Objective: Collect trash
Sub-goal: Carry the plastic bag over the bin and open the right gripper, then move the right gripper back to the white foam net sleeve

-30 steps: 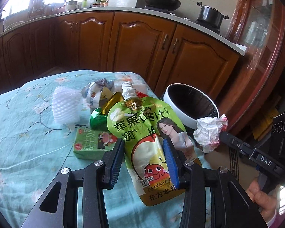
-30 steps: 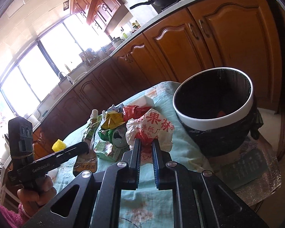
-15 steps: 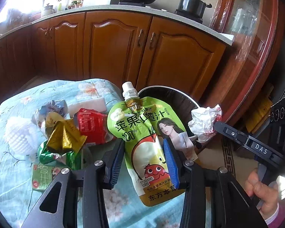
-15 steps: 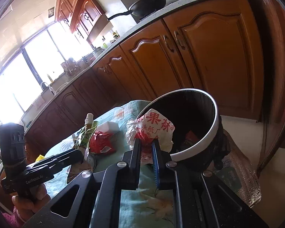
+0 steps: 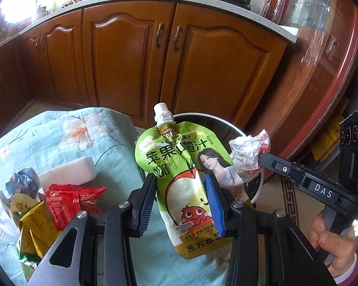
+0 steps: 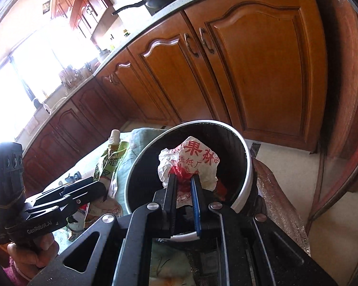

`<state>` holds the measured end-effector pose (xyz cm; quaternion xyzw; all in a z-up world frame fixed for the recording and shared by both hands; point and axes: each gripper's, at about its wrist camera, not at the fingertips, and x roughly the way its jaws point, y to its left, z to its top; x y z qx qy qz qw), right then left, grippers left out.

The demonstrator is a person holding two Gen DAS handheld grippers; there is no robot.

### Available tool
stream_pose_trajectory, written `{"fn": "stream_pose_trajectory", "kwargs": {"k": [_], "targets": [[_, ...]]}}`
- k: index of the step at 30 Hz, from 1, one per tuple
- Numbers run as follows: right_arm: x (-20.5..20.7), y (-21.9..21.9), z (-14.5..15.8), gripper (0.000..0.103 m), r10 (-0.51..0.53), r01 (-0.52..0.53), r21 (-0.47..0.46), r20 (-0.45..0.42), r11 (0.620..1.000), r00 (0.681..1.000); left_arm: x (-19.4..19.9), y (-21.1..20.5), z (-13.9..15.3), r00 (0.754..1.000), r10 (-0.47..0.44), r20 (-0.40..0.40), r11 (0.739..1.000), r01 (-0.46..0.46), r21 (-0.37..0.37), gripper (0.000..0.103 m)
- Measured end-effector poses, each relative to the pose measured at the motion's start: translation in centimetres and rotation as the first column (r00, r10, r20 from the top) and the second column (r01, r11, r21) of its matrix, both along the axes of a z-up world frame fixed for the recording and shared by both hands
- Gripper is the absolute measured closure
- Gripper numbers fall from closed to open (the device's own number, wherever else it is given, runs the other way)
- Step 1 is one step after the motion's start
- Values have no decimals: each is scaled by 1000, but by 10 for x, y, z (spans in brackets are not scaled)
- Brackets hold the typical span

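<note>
We are holding a crumpled wrapper (image 6: 191, 164) pinched tight in the right gripper (image 6: 183, 190), directly over the bin (image 6: 247, 174) mouth; the bin lies just below and ahead, so the drop is plumb. The left gripper (image 5: 182, 202) is clamping a juice pouch (image 5: 179, 166), long axis running forward along the fingers, spout over the near rim. The right is nearer. Remaining litter (image 5: 71, 197) is lying left of the left gripper.

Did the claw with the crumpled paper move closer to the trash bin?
Yes. The right claw carried the crumpled paper from over the table to above the trash bin.
</note>
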<state>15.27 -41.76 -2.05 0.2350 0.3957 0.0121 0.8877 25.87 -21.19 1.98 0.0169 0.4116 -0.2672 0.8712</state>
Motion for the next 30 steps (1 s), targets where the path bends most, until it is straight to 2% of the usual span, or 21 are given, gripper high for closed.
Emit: {"fn": "stream_pose_trajectory", "kwargs": {"k": [9,14,17,19,24,26,28,30], "targets": [[14,-11,-17,91,-5,5,1,-48,1000,999,32,-33,-17,1000,7,-26,1000,-6,28,62],[20,-17,-23,86,-12,12,10,-60,1000,998,43,-43,-27,999,11,-40,999,-10,30,58],[22,-23,-24,73,-26,27,27,-60,999,998,49,-46,-29,999,22,-42,999,-21,30,55],[20,-25,-23,55,-33,35,42,-47,998,998,47,-46,-29,999,29,-39,999,-28,28,50],[11,-24,-19,53,-47,48,54,-21,997,999,37,-34,-26,999,38,-36,999,-38,-3,48],[7,-23,-17,48,-49,50,59,-11,997,999,29,-27,-24,999,41,-30,999,-42,-18,44],[2,-19,-15,34,-53,53,64,2,997,999,20,-21,-23,999,45,-23,998,-46,-33,42],[-5,-14,-14,25,-54,53,71,17,996,998,10,-13,-23,999,48,-19,998,-49,-49,39]]}}
